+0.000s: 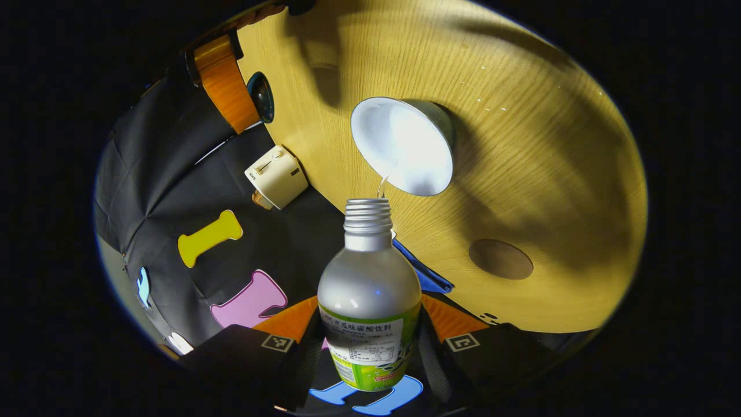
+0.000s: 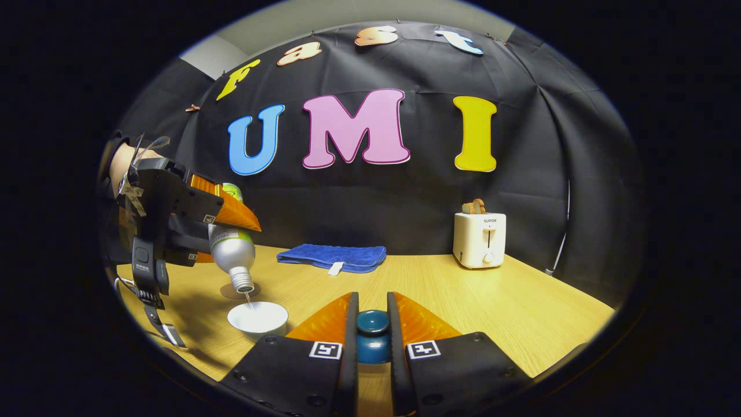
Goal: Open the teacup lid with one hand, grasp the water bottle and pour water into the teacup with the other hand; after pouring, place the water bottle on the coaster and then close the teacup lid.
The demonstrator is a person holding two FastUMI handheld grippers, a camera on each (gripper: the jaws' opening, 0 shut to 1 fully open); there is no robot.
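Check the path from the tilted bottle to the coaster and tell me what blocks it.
Nothing visible does. The left gripper holds the water bottle tilted over the open teacup, pouring. The coaster lies bare on the table just beside the teacup. The blue towel and toaster sit farther back, off that path.

Bright overhead light, hard shadows on table point(image 1: 521, 116), fisheye-bent edges.
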